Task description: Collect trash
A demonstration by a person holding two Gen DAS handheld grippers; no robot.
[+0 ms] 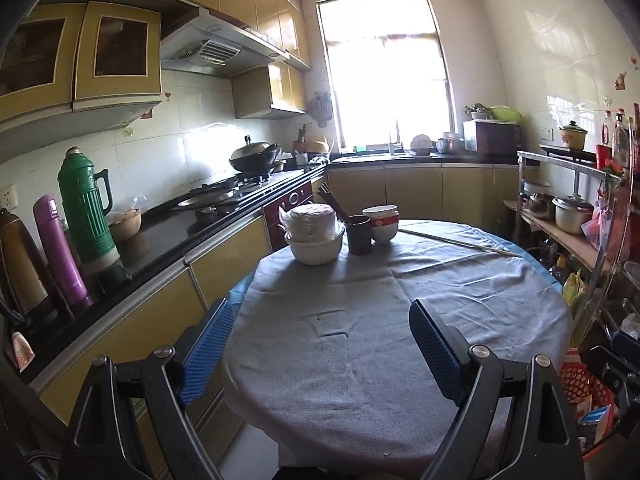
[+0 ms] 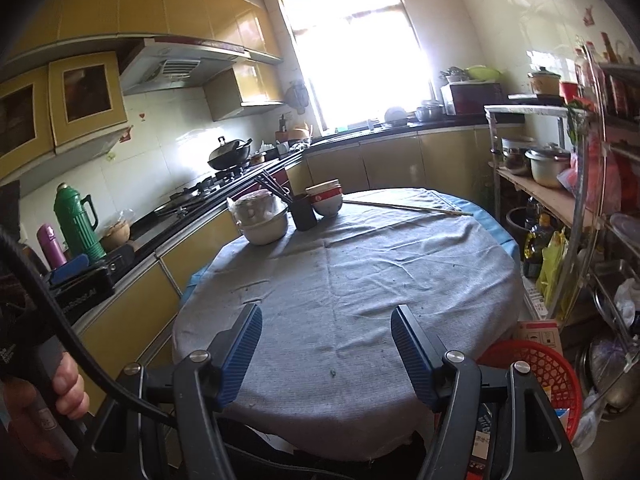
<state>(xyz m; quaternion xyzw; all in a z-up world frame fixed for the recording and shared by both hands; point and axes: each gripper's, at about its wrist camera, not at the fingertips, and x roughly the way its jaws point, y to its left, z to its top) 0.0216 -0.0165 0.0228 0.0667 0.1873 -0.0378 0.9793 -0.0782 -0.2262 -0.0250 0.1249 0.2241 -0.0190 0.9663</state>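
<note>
A red plastic basket [image 2: 536,368] with cartons and scraps in it stands on the floor at the table's right; it also shows in the left wrist view [image 1: 580,396]. The round table has a grey cloth [image 1: 360,320] [image 2: 352,280] with only small crumbs on it. My left gripper [image 1: 322,312] is open and empty above the table's near left edge. My right gripper [image 2: 326,316] is open and empty above the near edge. The left gripper's body [image 2: 84,276] shows at the left of the right wrist view.
Stacked bowls [image 1: 316,232], a dark cup of chopsticks [image 1: 358,234], a red-banded bowl [image 1: 382,222] and a long stick [image 1: 460,242] sit at the table's far side. A counter with thermoses [image 1: 86,208] runs along the left. A cluttered shelf rack [image 2: 580,200] stands right.
</note>
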